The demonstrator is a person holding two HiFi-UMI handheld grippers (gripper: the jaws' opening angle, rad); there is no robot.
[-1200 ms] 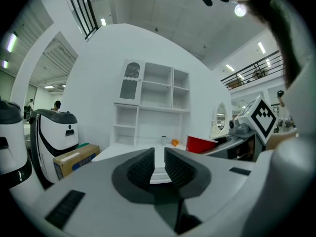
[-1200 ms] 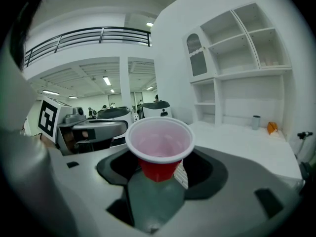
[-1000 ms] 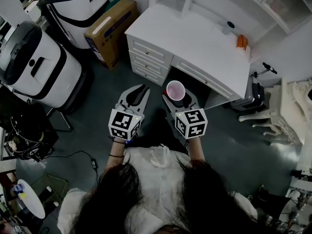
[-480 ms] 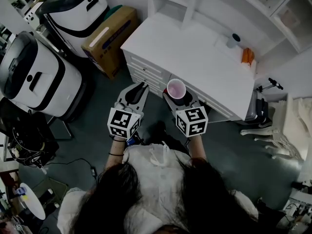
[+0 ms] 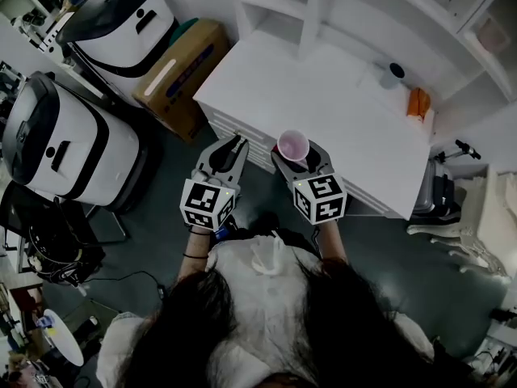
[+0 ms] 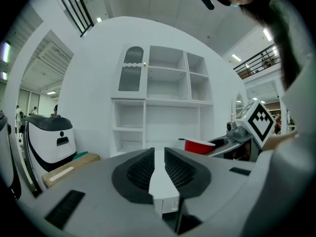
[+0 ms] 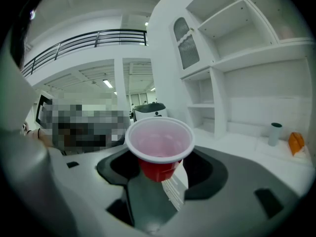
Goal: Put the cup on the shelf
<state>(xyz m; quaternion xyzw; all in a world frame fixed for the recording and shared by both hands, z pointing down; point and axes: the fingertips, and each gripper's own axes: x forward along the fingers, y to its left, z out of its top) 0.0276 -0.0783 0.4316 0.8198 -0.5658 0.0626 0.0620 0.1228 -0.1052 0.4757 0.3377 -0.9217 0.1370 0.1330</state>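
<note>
1. Head view: my right gripper (image 5: pixel 296 153) is over the front edge of the white desk (image 5: pixel 323 95). Its jaws are spread wide and clamped on the red cup (image 5: pixel 292 145), which stands upright, mouth up. My left gripper (image 5: pixel 237 142) is just beside it at the same desk edge. The shelf (image 5: pixel 355 14) stands at the back of the desk, well apart from the cup.
2. Left gripper view: jaws pretty much together, just a thin slit, nothing in it. The shelf rises behind the desk straight ahead.
3. Right gripper view: both pads press the cup low on its red sides. A small canister (image 7: pixel 274 132) and an orange thing (image 7: pixel 296 143) sit at the desk's far right.
</note>
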